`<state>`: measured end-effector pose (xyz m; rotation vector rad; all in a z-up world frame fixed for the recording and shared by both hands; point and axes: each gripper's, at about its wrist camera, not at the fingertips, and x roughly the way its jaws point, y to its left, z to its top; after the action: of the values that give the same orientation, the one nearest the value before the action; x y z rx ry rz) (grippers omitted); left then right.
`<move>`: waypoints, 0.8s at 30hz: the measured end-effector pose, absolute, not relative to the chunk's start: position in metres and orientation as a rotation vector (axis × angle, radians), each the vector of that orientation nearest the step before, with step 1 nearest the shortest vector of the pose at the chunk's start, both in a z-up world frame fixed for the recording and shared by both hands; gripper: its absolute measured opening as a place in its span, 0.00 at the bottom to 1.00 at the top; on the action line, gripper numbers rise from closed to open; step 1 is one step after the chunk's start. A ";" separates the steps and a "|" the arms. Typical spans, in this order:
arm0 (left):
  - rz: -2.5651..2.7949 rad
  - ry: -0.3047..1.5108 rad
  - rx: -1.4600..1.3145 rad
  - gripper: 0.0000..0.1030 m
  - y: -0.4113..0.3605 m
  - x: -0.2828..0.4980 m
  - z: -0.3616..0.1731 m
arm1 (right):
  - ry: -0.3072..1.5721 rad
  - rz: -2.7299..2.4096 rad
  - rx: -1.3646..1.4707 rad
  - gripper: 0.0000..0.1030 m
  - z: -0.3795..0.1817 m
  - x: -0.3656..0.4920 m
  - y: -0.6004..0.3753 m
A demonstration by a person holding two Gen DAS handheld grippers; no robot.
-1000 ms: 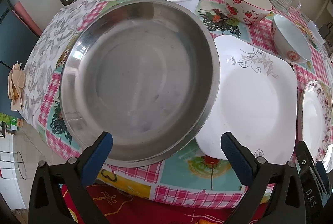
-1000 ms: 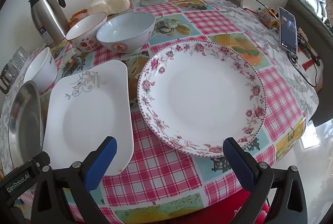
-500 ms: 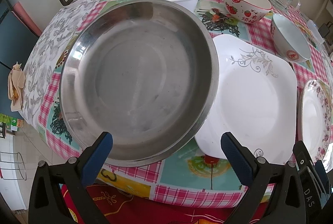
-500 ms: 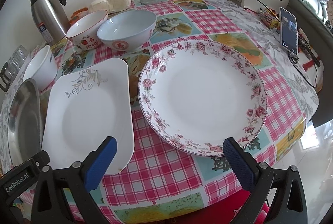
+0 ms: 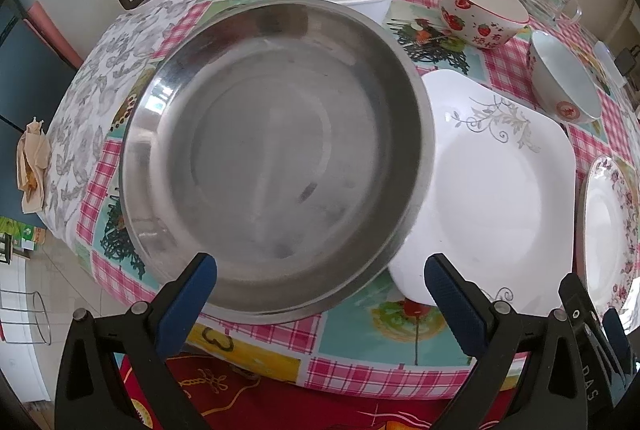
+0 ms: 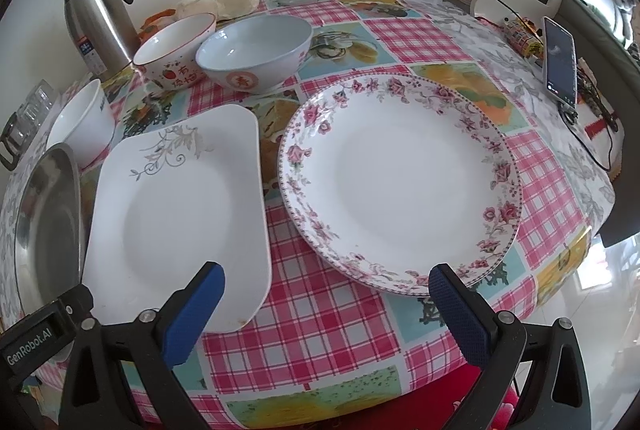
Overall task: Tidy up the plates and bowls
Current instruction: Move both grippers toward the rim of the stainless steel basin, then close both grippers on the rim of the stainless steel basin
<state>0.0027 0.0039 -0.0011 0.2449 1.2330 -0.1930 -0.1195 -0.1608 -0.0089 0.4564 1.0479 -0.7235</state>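
I have both sets of jaws spread wide and empty at the near tabletop edge: left gripper [image 5: 320, 286] before the steel pan [image 5: 276, 158], right gripper [image 6: 326, 296] between the square plate [image 6: 176, 206] and floral plate [image 6: 400, 178]. I judge the pan light, stiff and slick, best pinched at its near rim; the ceramics look brittle. Farther back sit three bowls: white bowl [image 6: 82, 120], strawberry bowl [image 6: 176, 50], pale blue bowl [image 6: 256, 50]. I count two plates and one pan.
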 end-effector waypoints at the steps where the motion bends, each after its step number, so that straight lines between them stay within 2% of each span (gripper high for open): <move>1: -0.196 1.229 0.236 1.00 0.007 0.005 -0.001 | 1.048 -0.719 0.455 1.00 -0.009 -0.118 -0.159; 8: -0.125 1.208 0.220 1.00 0.032 0.026 0.005 | 1.038 -0.662 0.424 1.00 -0.008 -0.105 -0.137; 18: -0.066 1.276 -0.037 1.00 0.089 0.059 -0.002 | 1.009 -0.523 0.377 1.00 -0.012 -0.075 -0.092; 24: -0.024 1.209 -0.112 1.00 0.119 0.069 0.000 | 0.970 -0.446 0.377 1.00 -0.014 -0.057 -0.072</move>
<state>0.0693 0.1186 0.0000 -0.1123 1.2089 -0.0235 -0.0571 -0.0720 -0.0141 0.3766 0.9701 -0.4460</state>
